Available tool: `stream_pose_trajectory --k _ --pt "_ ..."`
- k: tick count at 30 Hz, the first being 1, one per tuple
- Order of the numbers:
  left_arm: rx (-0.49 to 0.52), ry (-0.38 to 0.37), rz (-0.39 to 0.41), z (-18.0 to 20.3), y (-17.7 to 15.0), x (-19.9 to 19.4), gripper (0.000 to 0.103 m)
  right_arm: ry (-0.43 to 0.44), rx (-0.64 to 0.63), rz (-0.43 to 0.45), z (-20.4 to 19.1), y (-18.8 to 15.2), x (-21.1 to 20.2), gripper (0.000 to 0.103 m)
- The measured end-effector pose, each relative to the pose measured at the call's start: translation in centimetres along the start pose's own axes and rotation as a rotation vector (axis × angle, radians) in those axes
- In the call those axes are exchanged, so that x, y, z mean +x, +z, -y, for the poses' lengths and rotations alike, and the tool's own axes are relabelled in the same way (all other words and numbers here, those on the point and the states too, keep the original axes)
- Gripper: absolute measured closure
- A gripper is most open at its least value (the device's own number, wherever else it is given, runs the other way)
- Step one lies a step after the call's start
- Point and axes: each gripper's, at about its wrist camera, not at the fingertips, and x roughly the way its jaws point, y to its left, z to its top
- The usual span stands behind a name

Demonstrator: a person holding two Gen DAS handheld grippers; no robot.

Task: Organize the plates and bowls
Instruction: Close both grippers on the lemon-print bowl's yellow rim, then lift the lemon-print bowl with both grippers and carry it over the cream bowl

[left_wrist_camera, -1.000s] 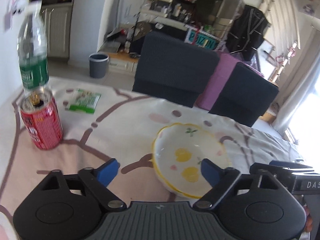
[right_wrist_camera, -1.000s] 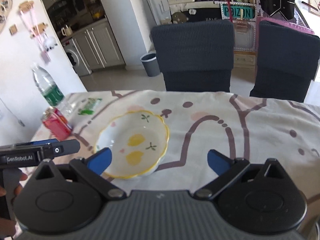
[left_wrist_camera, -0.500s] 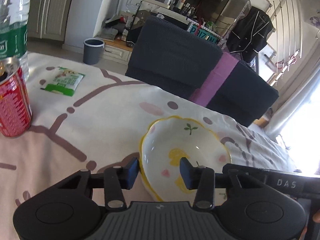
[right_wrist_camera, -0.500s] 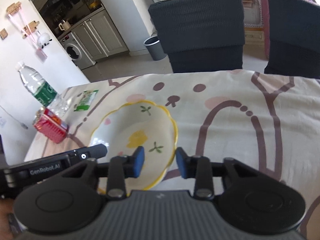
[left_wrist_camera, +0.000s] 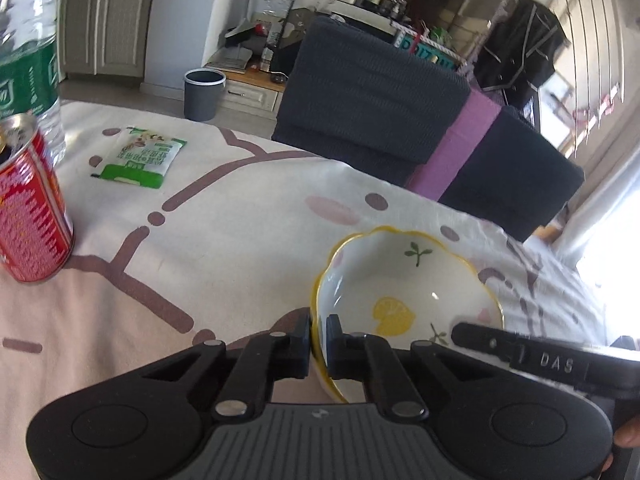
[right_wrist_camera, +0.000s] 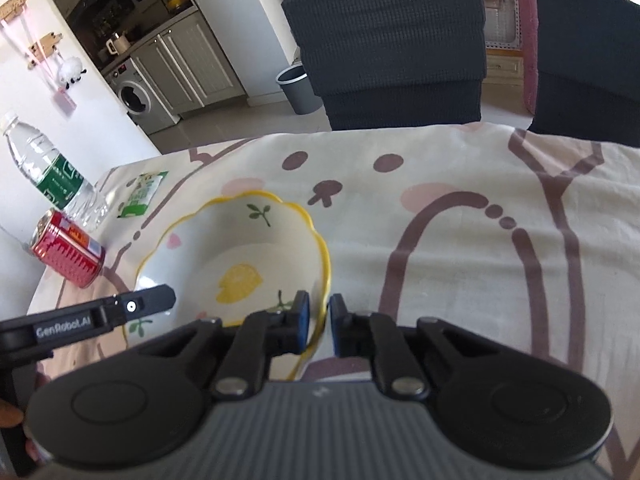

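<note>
Two tools pinch opposite rims of one yellow-edged bowl point(left_wrist_camera: 404, 292) on the table point(left_wrist_camera: 224, 240): the left tool point(left_wrist_camera: 318, 334) clamps its left rim, the right tool point(right_wrist_camera: 319, 314) its right, both having just closed; bowl's near edge and underside are hidden
</note>
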Motion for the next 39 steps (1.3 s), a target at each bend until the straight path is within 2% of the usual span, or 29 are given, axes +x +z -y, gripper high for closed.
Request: stream_pose_trajectory --k 7,15,27,39 --pt "0.04 0.012 0.01 0.6 -0.5 -0.2 0.095 -0.042 -0.03 0.025 -0.7 -0.5 -0.5 0.091" --pt "0.07 0.017 0.035 2.2 -0.9 -3.0 0.096 -0.029 0.016 0.041 -0.4 -1.2 -2.7 0.093" --pt "0.15 -0.005 0.1 6.4 -1.5 -13.0 0.096 -0.044 0.044 0.131 -2.8 -2.8 -13.0 0.094" --pt "0.186 -0.038 0.144 9.8 -5.8 -23.3 0.096 -0.036 0.076 0.21 -5.0 -7.4 -23.7 0.094"
